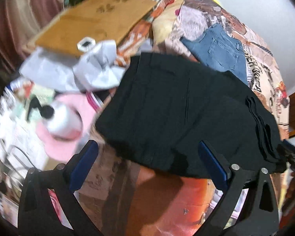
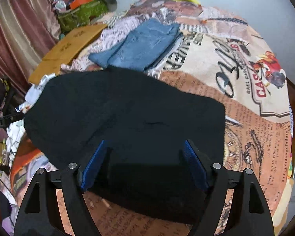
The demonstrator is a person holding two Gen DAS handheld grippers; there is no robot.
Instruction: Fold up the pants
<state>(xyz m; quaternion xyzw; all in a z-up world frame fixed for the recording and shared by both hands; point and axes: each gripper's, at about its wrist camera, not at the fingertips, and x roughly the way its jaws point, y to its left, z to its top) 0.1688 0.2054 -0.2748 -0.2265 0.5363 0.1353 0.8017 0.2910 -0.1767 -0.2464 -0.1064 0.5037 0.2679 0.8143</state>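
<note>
1. Black pants (image 2: 123,118) sit folded into a thick slab on the bed's printed bedspread (image 2: 245,118), filling the centre of the right wrist view.
2. In that view the slab's long axis runs from the left edge across to the right of centre, dipping a little toward the lower right; its near edge lies under the claw.
3. Right claw (image 2: 145,163) looks down over that near edge, blue pads (image 2: 92,167) spread wide. The black cloth lies between and beneath them, but the pads do not press on it.
4. Over to the left wrist view: the same pants (image 1: 177,114) lie tilted, long axis from the lower left of the slab up toward the upper right, with stacked fold layers showing at the right-hand end.
5. Left claw (image 1: 149,161) hangs at the lower left corner of the pants, pads (image 1: 84,163) parted wide. The right-hand pad overlaps the black cloth's lower edge; the left-hand pad sits off the cloth, over the bedspread. Nothing pinched.
6. Folded blue jeans (image 2: 143,47) rest just beyond the black pants, toward the top of the right wrist frame, touching or nearly so.
7. The left wrist picture is blurred on its left side: a pink cap (image 1: 64,129), grey crumpled cloth (image 1: 96,68) and a brown cardboard sheet (image 1: 92,23) lie there.
</note>
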